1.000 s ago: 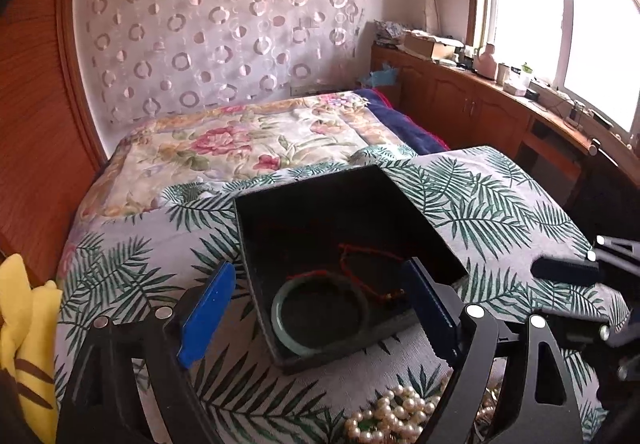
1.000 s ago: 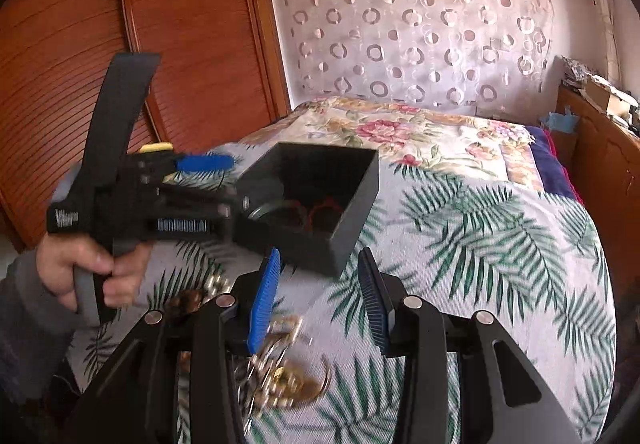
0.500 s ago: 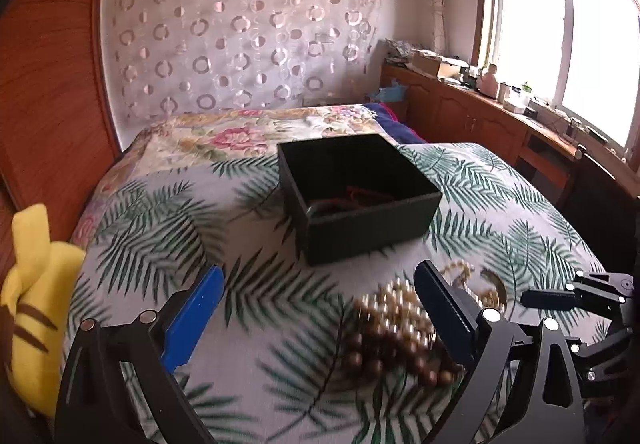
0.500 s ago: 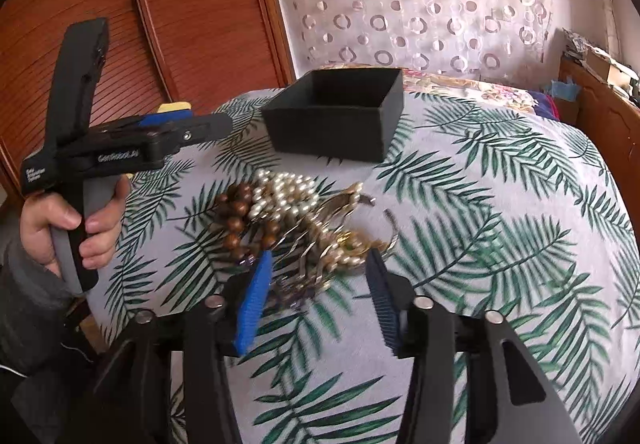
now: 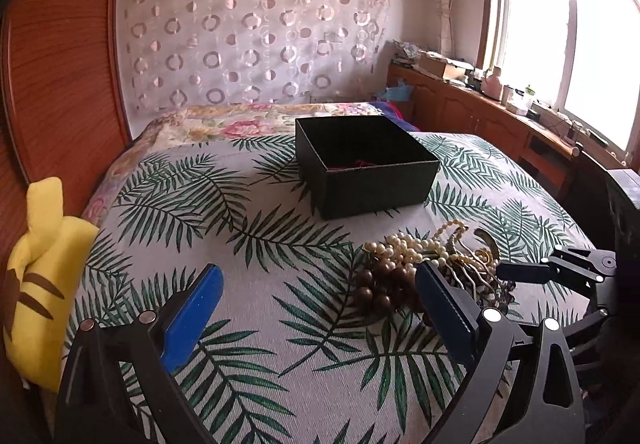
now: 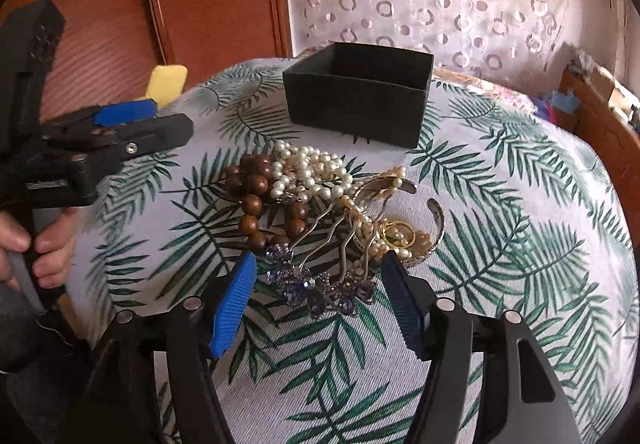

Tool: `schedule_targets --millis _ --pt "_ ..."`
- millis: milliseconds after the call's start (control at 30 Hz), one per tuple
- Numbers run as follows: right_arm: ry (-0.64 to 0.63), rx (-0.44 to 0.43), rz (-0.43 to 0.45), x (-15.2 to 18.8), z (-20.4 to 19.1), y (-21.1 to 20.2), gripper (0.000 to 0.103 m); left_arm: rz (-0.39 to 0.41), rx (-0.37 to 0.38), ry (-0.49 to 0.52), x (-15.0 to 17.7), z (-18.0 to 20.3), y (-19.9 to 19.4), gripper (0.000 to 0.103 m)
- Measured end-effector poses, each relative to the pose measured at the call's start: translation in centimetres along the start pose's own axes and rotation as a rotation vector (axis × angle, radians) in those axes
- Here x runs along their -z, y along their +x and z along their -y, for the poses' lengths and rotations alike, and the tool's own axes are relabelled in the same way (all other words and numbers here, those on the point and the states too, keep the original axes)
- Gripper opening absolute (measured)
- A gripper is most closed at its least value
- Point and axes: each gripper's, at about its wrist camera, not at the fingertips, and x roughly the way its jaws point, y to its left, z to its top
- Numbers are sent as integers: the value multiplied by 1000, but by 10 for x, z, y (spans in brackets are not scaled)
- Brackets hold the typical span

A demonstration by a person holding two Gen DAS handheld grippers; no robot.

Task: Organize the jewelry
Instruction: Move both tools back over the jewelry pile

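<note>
Bedroom with a wooden wardrobe and a patterned curtain formed the backdrop; a bed (image 6: pixel 520 204) under a palm-leaf cover carried everything. On it sat an open black box (image 6: pixel 360 96), and just in front of the box lay a tangled jewelry pile (image 6: pixel 320 212): brown beads, pearls, a gold ring, a bangle and purple-flowered hairpins (image 6: pixel 320 288).

The right gripper (image 6: pixel 320 298) pointed down at the pile, its jaws opening, with the flower ends of the hairpins lying between the blue pads, untouched by either. The pins' long stems ran away from those jaws toward the box, so the nearest item lay lengthwise along the gripper's line, not across it.

The left gripper (image 5: pixel 316 312) hung with its jaws spread wide and empty over bare cover; the pile (image 5: pixel 432 268) sat past its right pad, off to one side. The right hand looked the nearer and better lined up for the next pick
</note>
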Motion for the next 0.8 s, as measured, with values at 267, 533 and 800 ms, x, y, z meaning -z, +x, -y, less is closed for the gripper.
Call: schedule_targets --millis 267,533,800 --pt "-27 23 -16 5 2 2 61 -9 11 -8 7 0 0 93" --pt "11 -50 14 3 13 -21 58 -14 15 -14 8 2 2 93" --pt "23 -77 70 -6 20 -42 58 -16 16 -9 8 4 3 93"
